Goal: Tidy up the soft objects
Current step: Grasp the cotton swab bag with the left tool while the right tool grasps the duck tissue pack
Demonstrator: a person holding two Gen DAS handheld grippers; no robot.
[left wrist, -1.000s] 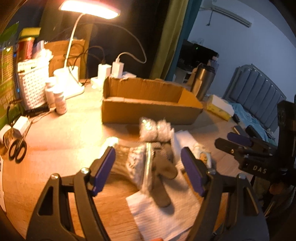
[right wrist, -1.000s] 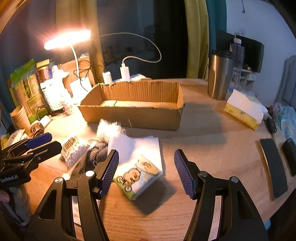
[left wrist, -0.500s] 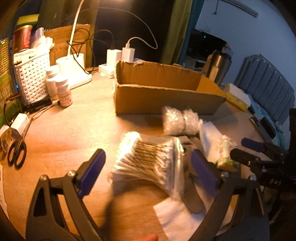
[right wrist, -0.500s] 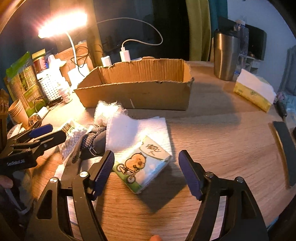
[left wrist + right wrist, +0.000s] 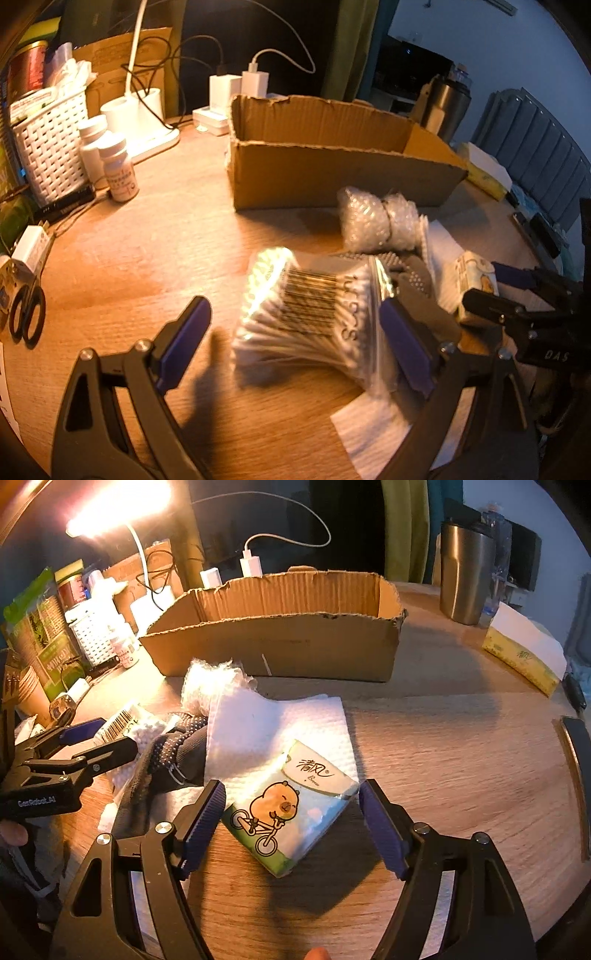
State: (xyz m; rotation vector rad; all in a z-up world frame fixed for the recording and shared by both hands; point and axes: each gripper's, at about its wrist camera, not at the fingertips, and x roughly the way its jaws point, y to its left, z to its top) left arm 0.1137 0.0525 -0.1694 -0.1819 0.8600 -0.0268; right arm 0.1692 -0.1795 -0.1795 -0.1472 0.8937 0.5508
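Note:
A clear bag of cotton swabs [image 5: 306, 314] lies on the wooden table between the fingers of my left gripper [image 5: 295, 343]. That gripper is open and its pads do not press the bag. A small tissue pack with a cartoon animal on a bicycle [image 5: 291, 805] rests partly on a white paper towel [image 5: 280, 723]. My right gripper [image 5: 293, 823] straddles the pack, its jaws opening and close to the corners. A grey dotted glove [image 5: 170, 746] and a bubble-wrap roll [image 5: 380, 218] lie between the two. Behind them stands an open cardboard box [image 5: 280, 642].
At the left edge stand a white basket [image 5: 48, 147], pill bottles [image 5: 118, 166], a lamp base [image 5: 147, 122] and scissors [image 5: 27, 314]. A steel tumbler [image 5: 465, 572] and a yellow tissue box [image 5: 521, 657] sit at the far right. Chargers and cables run behind the box.
Both grippers have sunk toward the table with their jaws spread wider. The swab bag now lies between the left fingers. The tissue pack sits closer between the right fingers.

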